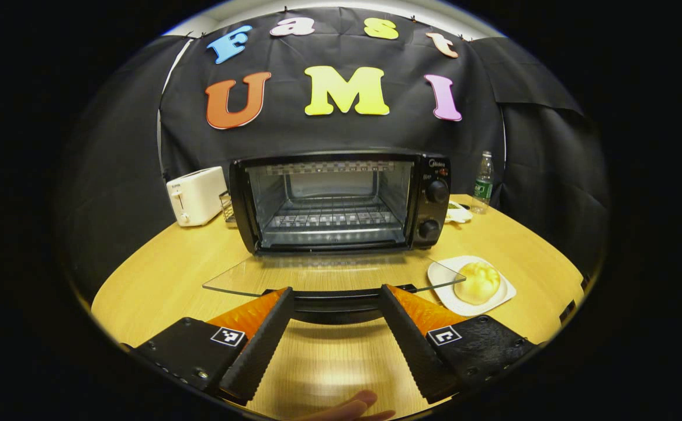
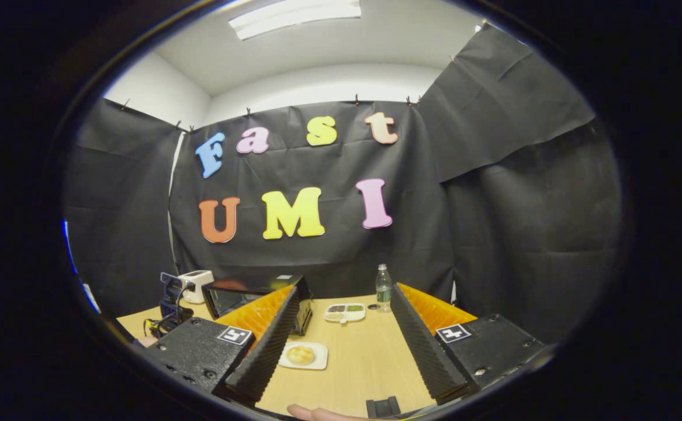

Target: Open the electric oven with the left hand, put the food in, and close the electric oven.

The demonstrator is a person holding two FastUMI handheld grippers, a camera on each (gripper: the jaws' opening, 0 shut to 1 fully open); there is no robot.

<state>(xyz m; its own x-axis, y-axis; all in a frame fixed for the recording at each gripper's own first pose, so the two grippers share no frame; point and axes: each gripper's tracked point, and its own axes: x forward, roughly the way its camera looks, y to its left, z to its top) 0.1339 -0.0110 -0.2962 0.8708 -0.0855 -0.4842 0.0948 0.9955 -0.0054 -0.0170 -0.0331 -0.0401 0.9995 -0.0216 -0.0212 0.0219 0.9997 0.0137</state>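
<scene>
The black electric oven (image 1: 341,202) stands open at the middle of the round wooden table (image 1: 159,286). Its glass door (image 1: 317,275) lies flat toward me, and a wire rack shows inside. My left gripper (image 1: 336,289) is open, its fingers spread over the door's black handle (image 1: 335,305) without pressing on it. A yellow bun (image 1: 477,282) rests on a white plate (image 1: 441,280) right of the door. In the right gripper view my right gripper (image 2: 343,295) hangs open above the table with nothing in it. The bun (image 2: 301,354) on its plate lies below its left finger, with the oven (image 2: 247,297) behind.
A white toaster (image 1: 196,195) stands left of the oven. A water bottle (image 1: 482,182) and a small snack dish (image 1: 457,211) sit at the back right. The bottle (image 2: 383,287) and dish (image 2: 345,312) lie between the right fingers. A fingertip (image 1: 352,406) shows at the bottom edge.
</scene>
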